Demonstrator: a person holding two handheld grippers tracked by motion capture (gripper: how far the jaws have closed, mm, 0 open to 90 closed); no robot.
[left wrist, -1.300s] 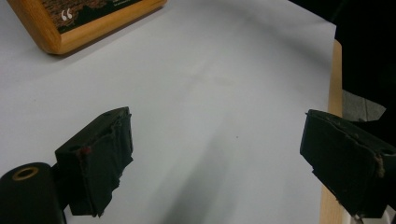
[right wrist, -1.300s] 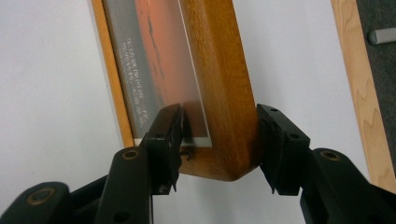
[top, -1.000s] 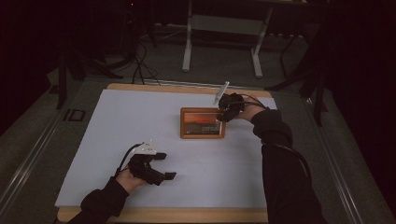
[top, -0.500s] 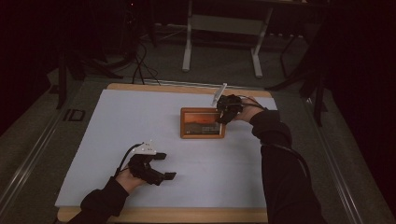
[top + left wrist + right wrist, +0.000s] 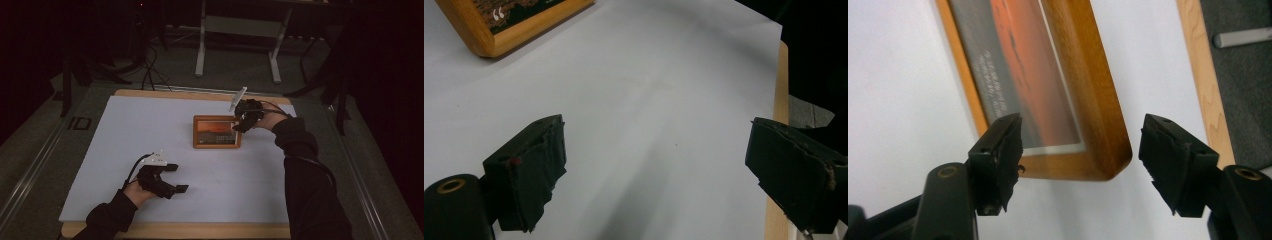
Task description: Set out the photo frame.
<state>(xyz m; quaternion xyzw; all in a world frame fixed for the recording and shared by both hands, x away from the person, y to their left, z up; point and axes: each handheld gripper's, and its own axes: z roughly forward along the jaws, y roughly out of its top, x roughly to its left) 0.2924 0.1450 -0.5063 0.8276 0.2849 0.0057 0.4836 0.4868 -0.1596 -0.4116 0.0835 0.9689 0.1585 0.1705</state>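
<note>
The picture frame (image 5: pixel 217 132) lies flat on the white sheet (image 5: pixel 150 130) that covers the table (image 5: pixel 200 231), a little toward the far edge and right of the middle. It has a wooden border around an orange sunset picture with a few lines of small text. And here is the right gripper (image 5: pixel 243 123), right at the frame's right end, near its far right corner. In the right gripper view the jaws stand wide apart, straddling a rounded corner of the picture frame (image 5: pixel 1068 100), with clear gaps on both sides, so nothing is gripped. One jaw hangs over the picture's glass, the other over bare white sheet beside the wooden border.

Over to the left gripper (image 5: pixel 175 177), which sits low near the sheet's near edge, left of the middle and well apart from the frame. Its jaws are spread wide too, with only white sheet (image 5: pixel 649 100) between them. A corner of the picture frame (image 5: pixel 509 25) peeks in far ahead.
</note>
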